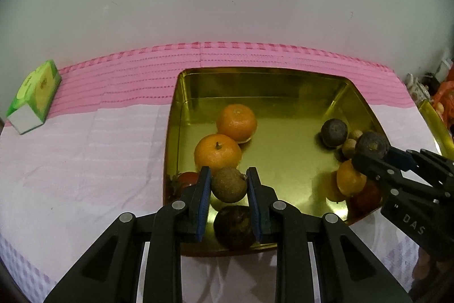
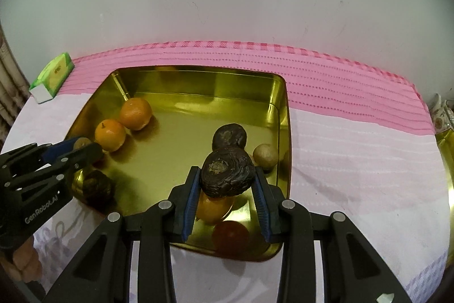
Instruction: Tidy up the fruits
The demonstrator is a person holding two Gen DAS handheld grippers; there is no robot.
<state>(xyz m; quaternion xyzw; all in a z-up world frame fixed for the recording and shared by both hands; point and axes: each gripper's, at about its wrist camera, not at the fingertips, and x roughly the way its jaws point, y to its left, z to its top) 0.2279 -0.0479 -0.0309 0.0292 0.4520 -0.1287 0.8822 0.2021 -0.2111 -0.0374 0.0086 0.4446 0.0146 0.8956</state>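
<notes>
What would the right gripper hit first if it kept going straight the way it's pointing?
The right gripper, shut on a dark wrinkled fruit, points down into the gold tray. Carried straight on, that fruit would probably meet the other dark fruit just beyond it first, though depth is hard to judge.

left gripper [image 1: 229, 183]: angled down, clamped | right gripper [image 2: 227, 179]: angled down, clamped

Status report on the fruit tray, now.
Left gripper shut on small brown fruit; right gripper shut on dark wrinkled fruit. Both over gold tray. Oranges, more fruit beneath.
</notes>
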